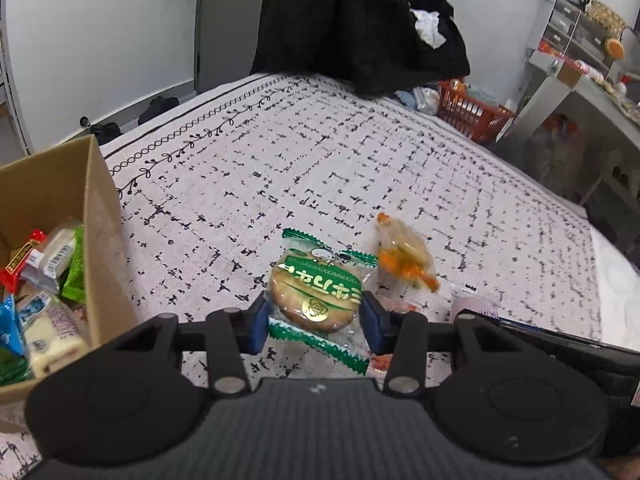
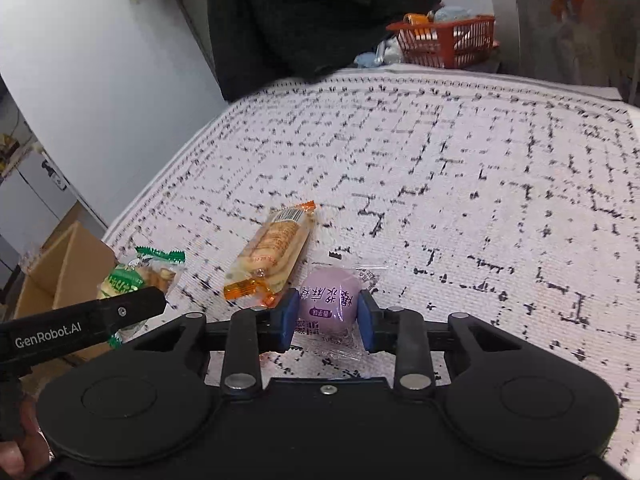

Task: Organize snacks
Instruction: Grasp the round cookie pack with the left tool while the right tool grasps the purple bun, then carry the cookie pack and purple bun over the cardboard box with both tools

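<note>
My left gripper (image 1: 314, 316) is shut on a round biscuit in a green-edged wrapper (image 1: 314, 292), held just above the patterned cloth. An orange-wrapped snack (image 1: 404, 256) lies just beyond it to the right. A cardboard box (image 1: 100, 216) holding several snacks stands at the left. My right gripper (image 2: 328, 314) is shut on a purple round snack in a clear wrapper (image 2: 326, 300), low over the cloth. In the right wrist view the orange-wrapped snack (image 2: 272, 254) lies left of it, and the left gripper holds the green biscuit (image 2: 136, 276) near the box (image 2: 68, 272).
A white cloth with black marks (image 1: 360, 168) covers the surface. A black garment (image 1: 360, 24) hangs at the far edge. A red basket (image 1: 472, 112) stands at the far right, beside a grey desk with clutter (image 1: 580, 80).
</note>
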Motion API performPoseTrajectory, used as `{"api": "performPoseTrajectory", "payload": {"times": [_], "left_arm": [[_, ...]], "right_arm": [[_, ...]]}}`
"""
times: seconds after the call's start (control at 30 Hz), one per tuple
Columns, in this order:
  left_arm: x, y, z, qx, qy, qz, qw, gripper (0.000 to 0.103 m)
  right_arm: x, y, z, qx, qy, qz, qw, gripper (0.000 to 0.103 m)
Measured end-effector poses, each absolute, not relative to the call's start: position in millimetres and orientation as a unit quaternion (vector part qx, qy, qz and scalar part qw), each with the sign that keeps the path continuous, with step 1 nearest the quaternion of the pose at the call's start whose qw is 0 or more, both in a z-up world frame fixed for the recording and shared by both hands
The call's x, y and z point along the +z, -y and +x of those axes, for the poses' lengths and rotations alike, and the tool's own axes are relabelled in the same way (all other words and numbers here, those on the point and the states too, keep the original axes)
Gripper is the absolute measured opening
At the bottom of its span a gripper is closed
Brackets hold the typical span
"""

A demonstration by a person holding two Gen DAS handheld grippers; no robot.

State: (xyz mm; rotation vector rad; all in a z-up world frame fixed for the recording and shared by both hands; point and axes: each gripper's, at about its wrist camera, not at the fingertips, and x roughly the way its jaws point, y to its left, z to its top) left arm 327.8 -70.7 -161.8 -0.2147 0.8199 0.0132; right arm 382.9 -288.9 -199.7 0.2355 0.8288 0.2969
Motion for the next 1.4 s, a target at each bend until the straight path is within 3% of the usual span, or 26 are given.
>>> {"api": "performPoseTrajectory", "payload": {"times": [0.67,1.4], "left_arm": [[-92.5,36.7,283.6,0.011,-0.327,-0.143,0.934,0.045],[-81.3,-51.6,261.8,0.075,-0.277,-0.188,0.939,0.045]], "right_arm": [[-139.0,250.8,354.3,0.187,-0.364,0.13,0.903,0.031],[-109.8,157.9,343.4,0.241,-0.345,0.104,0.901,0.031]]}}
